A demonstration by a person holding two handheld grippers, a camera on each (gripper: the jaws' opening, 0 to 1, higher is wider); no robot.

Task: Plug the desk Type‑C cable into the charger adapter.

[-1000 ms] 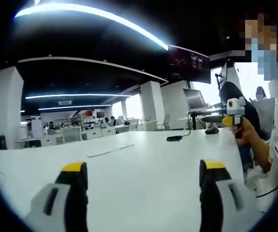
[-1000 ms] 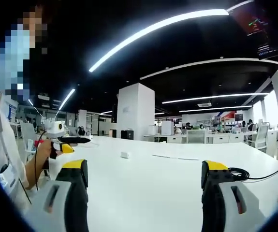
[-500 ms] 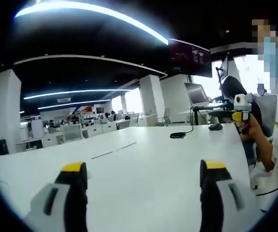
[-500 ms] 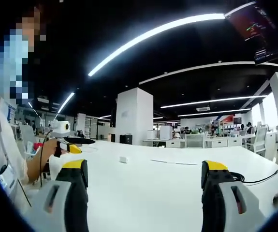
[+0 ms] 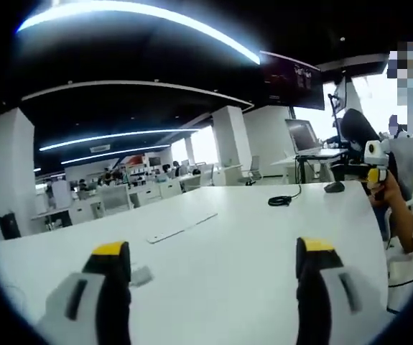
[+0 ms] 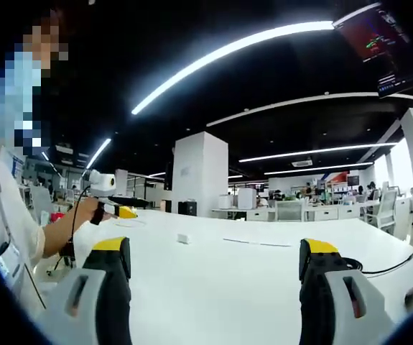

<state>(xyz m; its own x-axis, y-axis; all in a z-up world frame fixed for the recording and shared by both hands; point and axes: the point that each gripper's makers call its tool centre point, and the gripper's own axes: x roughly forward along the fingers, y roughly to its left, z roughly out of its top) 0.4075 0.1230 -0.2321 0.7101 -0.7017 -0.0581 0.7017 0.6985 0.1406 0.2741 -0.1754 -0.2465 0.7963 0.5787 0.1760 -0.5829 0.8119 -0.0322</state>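
Both grippers hovered over a wide white desk [image 5: 228,251], jaws spread and grasping nothing. In the left gripper view, the left gripper [image 5: 213,262] sat at 6 o'clock; the coiled cable [image 5: 284,200] lay at 2 o'clock near the far edge. In the right gripper view, the right gripper [image 6: 213,262] faced open desktop, a small white adapter [image 6: 184,238] at 11 o'clock.

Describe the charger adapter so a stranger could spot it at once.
Start from the wide white desk. Out on its bare top lies the charger adapter, a small white block, ahead of the right claw. The black cable coils off to its right.
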